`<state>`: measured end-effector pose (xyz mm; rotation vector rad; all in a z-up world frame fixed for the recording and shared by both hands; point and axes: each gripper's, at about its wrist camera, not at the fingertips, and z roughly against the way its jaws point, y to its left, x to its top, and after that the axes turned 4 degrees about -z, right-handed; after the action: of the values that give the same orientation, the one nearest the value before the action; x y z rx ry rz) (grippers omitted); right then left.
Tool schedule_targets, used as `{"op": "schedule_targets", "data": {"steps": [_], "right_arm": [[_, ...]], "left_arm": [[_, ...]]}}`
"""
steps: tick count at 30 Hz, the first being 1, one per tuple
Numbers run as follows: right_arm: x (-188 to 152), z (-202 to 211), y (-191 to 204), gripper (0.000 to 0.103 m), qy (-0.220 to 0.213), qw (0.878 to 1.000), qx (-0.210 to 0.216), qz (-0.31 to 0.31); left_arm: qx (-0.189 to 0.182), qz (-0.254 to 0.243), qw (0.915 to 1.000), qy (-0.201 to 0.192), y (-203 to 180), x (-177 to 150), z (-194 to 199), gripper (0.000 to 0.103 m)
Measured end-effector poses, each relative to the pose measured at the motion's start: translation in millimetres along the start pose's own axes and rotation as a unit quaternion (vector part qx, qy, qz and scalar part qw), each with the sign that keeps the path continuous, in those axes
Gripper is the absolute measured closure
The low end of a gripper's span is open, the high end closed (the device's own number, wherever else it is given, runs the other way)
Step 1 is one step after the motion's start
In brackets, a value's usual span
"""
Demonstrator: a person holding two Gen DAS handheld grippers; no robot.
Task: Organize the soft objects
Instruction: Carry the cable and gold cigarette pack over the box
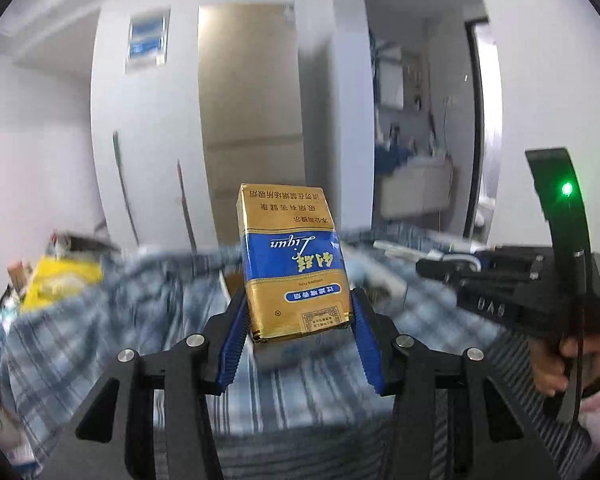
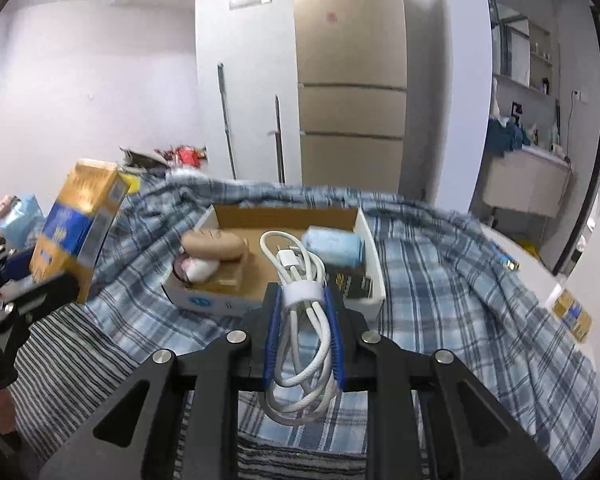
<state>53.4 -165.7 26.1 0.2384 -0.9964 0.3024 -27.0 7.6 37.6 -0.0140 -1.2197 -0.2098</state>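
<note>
Broadly draped over everything below: a blue plaid cloth (image 2: pixel 440 264), soft and loose, likely to bunch and slide under anything set on it. Resting on that cloth, an open cardboard box (image 2: pixel 370 256), used as landmark from here on. Inside the box: a tan plush piece (image 2: pixel 214 245) at its left end, a pale blue soft roll (image 2: pixel 334 246) toward its right wall, a dark packet (image 2: pixel 350 285) at its near right corner.

Left of the box and lifted off the cloth, a blue-and-gold cigarette pack (image 1: pixel 294 264), pinched across its lower end by the left hand-held gripper (image 1: pixel 298 328). Probably light, thin-walled, crushable; glossy wrap likely slippery, so best held flat-faced and gently.

Just in front of the box's near wall, a coiled white cable (image 2: pixel 302 320), squeezed between the blue pads of the right hand-held gripper (image 2: pixel 303 338). Limp and springy by the look; safest hold near the white strap (image 2: pixel 303 294), where the loops stay bundled
</note>
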Motion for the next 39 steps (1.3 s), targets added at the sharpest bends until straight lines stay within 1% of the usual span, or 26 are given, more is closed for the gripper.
{"op": "schedule_targets", "data": {"steps": [4, 5, 6, 7, 8, 10, 11, 12, 15, 16, 17, 19, 22, 24, 25, 26, 28, 30, 31, 35, 37, 39], "right_arm": [[20.9, 14.6, 0.7, 0.082, -0.036, 0.999, 0.002, -0.006], [28.2, 17.6, 1.3, 0.082, -0.046, 0.999, 0.005, -0.009], [35.6, 20.0, 2.5, 0.082, -0.057, 0.998, 0.005, -0.012], [42.3, 22.2, 3.1, 0.082, -0.069, 0.997, 0.006, -0.015], [48.2, 23.3, 3.0, 0.082, -0.080, 0.997, 0.007, -0.019], [62.4, 25.0, 5.1, 0.082, -0.098, 0.995, -0.014, -0.022], [69.7, 25.8, 5.7, 0.082, -0.109, 0.994, -0.017, -0.021], [75.9, 25.2, 5.9, 0.082, -0.115, 0.993, -0.012, -0.018], [91.0, 17.5, 3.9, 0.082, -0.129, 0.991, -0.019, -0.024], [94.5, 12.9, 2.5, 0.082, -0.131, 0.991, -0.018, -0.027], [97.7, 6.1, 0.6, 0.082, -0.130, 0.991, -0.018, -0.032], [99.9, -8.0, -4.5, 0.082, -0.129, 0.990, -0.016, -0.044], [96.2, -29.9, -10.0, 0.082, -0.123, 0.991, -0.020, -0.052], [90.0, -43.8, -13.6, 0.082, -0.114, 0.992, -0.023, -0.054], [86.6, -51.2, -13.3, 0.082, -0.104, 0.993, -0.025, -0.050], [82.1, -61.1, -12.0, 0.082, -0.092, 0.994, -0.030, -0.041], [73.4, -74.1, -13.6, 0.082, -0.071, 0.996, -0.024, -0.039], [66.0, -92.2, -19.1, 0.082, -0.036, 0.998, -0.013, -0.054], [62.4, -98.5, -20.9, 0.082, -0.025, 0.998, -0.011, -0.057], [53.3, -120.2, -22.1, 0.082, -0.006, 0.999, -0.011, -0.048], [47.6, -126.1, -19.5, 0.082, -0.001, 0.999, -0.013, -0.036], [41.7, -133.8, -14.7, 0.082, 0.013, 1.000, 0.000, -0.027]], "left_arm": [[0.002, -0.004, 0.9985, -0.055, -4.0, 21.9, -1.3, 0.051], [0.008, -0.003, 0.9977, -0.067, -4.7, 26.0, -3.1, 0.051], [0.018, 0.004, 0.9965, -0.081, -4.1, 29.4, -4.0, 0.051], [0.018, 0.014, 0.9953, -0.094, -2.9, 32.7, -5.3, 0.051], [0.013, 0.022, 0.9946, -0.100, -1.1, 36.9, -8.1, 0.051], [0.020, 0.020, 0.9939, -0.107, -0.2, 45.1, -18.1, 0.051], [0.022, 0.020, 0.9932, -0.112, 1.4, 47.2, -22.0, 0.051], [0.021, 0.019, 0.9928, -0.117, 2.6, 50.1, -27.9, 0.051], [0.021, 0.021, 0.9917, -0.125, 5.4, 53.6, -49.5, 0.051], [0.026, 0.024, 0.9912, -0.127, 6.6, 54.2, -57.0, 0.051], [0.035, 0.030, 0.9909, -0.126, 8.2, 54.0, -65.8, 0.051], [0.018, 0.031, 0.9923, -0.119, 9.1, 51.6, -78.2, 0.051], [0.030, 0.015, 0.9929, -0.114, 7.7, 47.2, -97.0, 0.051], [0.049, 0.006, 0.9942, -0.096, 7.9, 41.8, -111.1, 0.051], [0.047, 0.009, 0.9956, -0.081, 11.2, 38.3, -120.2, 0.051], [0.043, 0.014, 0.9962, -0.074, 13.4, 34.7, -124.7, 0.051], [0.046, 0.020, 0.9972, -0.055, 20.1, 27.2, -137.3, 0.051], [0.043, 0.028, 0.9979, -0.041, 25.5, 22.7, -145.3, 0.051], [0.041, 0.030, 0.9981, -0.035, 26.8, 21.6, -148.1, 0.051], [0.046, 0.039, 0.9978, -0.026, 31.4, 16.0, -150.5, 0.051], [0.037, 0.042, 0.9982, -0.022, 32.5, 11.4, -148.1, 0.051], [0.039, 0.042, 0.9982, -0.019, 32.0, 9.6, -149.0, 0.051]]}}
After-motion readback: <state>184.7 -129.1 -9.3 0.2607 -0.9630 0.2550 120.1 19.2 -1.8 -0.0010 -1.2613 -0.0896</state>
